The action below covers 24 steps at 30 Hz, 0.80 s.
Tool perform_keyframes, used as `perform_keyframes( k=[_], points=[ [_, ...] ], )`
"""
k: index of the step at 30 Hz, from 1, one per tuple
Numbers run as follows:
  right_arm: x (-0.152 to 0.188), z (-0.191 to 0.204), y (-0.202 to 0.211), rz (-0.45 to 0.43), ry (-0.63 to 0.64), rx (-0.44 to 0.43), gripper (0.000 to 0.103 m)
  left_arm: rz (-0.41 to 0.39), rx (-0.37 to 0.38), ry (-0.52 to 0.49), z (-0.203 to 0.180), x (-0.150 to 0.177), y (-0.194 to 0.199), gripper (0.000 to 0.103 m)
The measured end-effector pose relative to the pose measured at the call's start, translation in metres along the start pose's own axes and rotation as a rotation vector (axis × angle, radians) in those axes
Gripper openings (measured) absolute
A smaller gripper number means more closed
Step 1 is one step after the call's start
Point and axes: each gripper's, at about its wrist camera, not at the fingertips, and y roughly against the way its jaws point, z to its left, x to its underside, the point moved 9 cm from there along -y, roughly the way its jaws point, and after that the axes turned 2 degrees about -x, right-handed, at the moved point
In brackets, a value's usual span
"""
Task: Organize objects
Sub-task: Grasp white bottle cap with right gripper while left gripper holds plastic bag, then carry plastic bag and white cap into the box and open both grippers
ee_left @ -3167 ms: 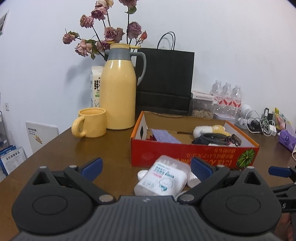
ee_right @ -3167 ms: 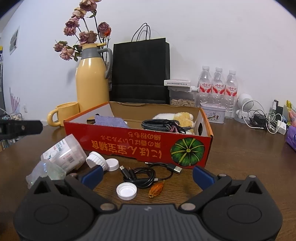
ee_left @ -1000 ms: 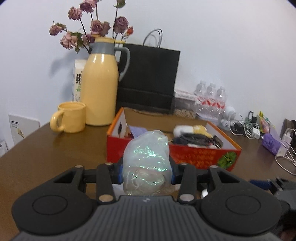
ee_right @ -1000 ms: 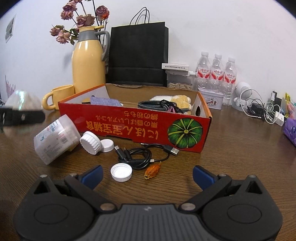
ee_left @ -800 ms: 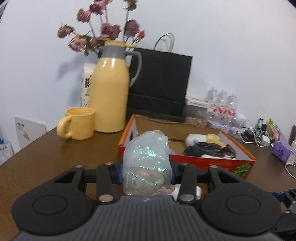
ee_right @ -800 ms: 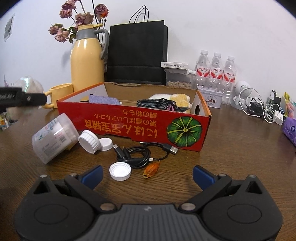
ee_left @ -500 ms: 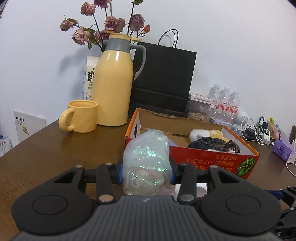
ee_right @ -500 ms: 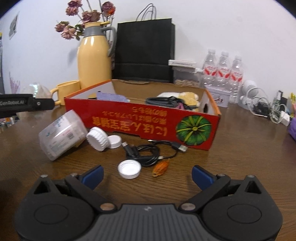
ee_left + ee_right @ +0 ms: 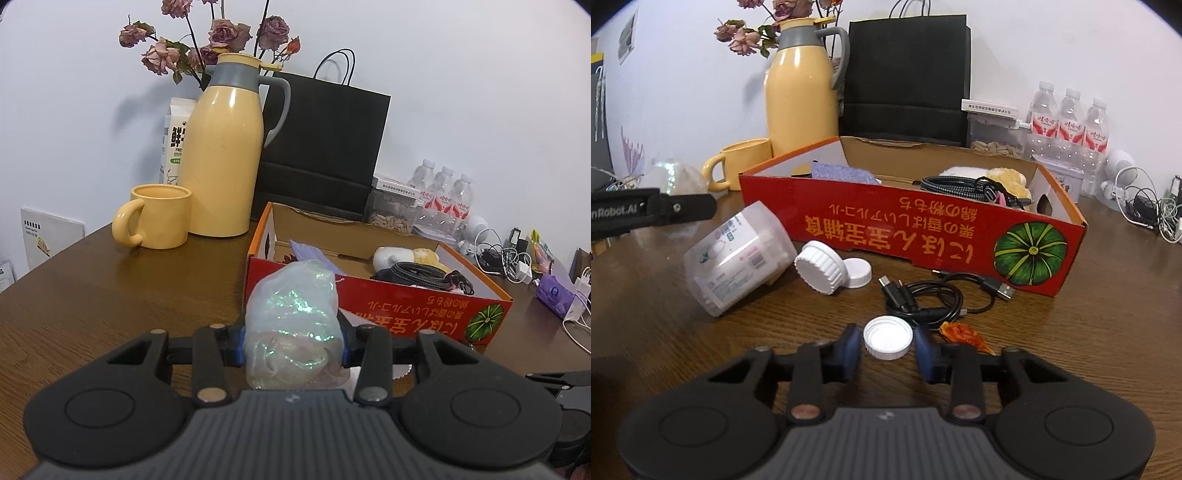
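Cap [image 9: 888, 337] before box [image 9: 912, 232] (cable [image 9: 934, 299] between)

- A yellow thermos jug [image 9: 221, 158] stands at the far left, a yellow mug [image 9: 159, 216] just beside it.
- Dried roses [image 9: 218, 35] rise behind the jug.
- A black paper bag [image 9: 325, 147] stands against the wall.
- Three water bottles [image 9: 1069, 122] stand far right.

Plain white wall [image 9: 443, 74], dark brown wood-grain table [image 9: 92, 295], soft even indoor light
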Motion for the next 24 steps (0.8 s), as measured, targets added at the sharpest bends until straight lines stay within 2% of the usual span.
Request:
perform_keyframes(
  k=[15,24],
  points=[
    [-0.019,-0.007,0.030,-0.166,-0.057,-0.011,0.027,0.005,-0.002,0.004,-0.001,-0.001,-0.002,0.043],
    [-0.079,-0.003,0.034,-0.281,-0.024,-0.026,0.027,-0.057,0.008,-0.028,-0.021,-0.047,-0.002,0.043]
  ],
)
